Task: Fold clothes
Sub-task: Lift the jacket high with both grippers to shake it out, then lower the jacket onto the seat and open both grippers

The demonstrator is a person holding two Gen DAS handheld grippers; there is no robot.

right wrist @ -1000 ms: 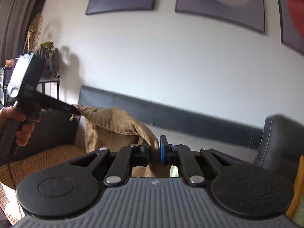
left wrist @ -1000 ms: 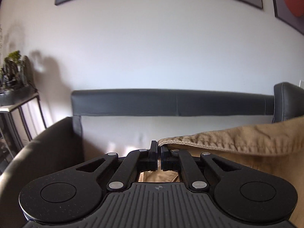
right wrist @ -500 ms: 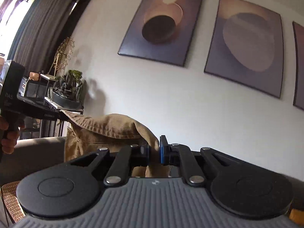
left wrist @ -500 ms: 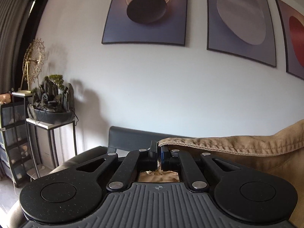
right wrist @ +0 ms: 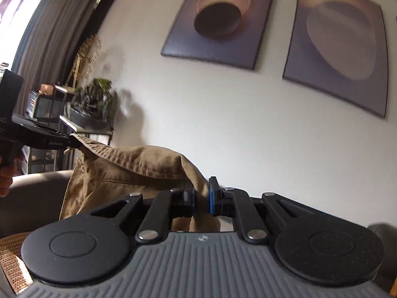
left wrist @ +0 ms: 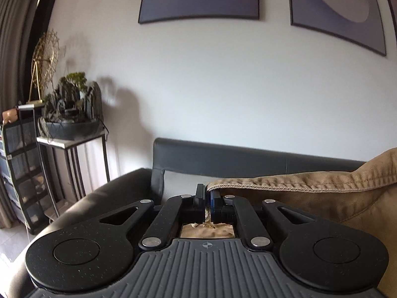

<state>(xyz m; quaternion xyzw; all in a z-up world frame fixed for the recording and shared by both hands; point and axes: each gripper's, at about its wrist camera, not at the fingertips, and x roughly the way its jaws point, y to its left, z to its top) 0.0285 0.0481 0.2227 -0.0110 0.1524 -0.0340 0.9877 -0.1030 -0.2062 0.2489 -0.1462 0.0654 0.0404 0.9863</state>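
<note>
A tan garment [left wrist: 322,198] of ribbed cloth hangs in the air, stretched between both grippers. My left gripper [left wrist: 207,200] is shut on one corner of its stitched hem, which runs off to the right. My right gripper [right wrist: 201,197] is shut on a bunched fold of the tan garment [right wrist: 129,168], which sags to the left. In the right wrist view my left gripper [right wrist: 74,142] shows at the far left, pinching the hem's other end, with a hand [right wrist: 6,171] on its handle. The lower part of the garment is hidden behind the gripper bodies.
A dark leather sofa [left wrist: 248,159] stands against the white wall, its armrest [left wrist: 104,196] at the left. A side table [left wrist: 74,141] with a rock-and-plant ornament and a black shelf unit [left wrist: 19,168] stand left. Framed pictures [right wrist: 213,22] hang above. A woven mat [right wrist: 10,255] lies lower left.
Both grippers have risen with the garment held taut between them; the sofa back has dropped lower in view and the wall pictures have come in. Both grips are unchanged.
</note>
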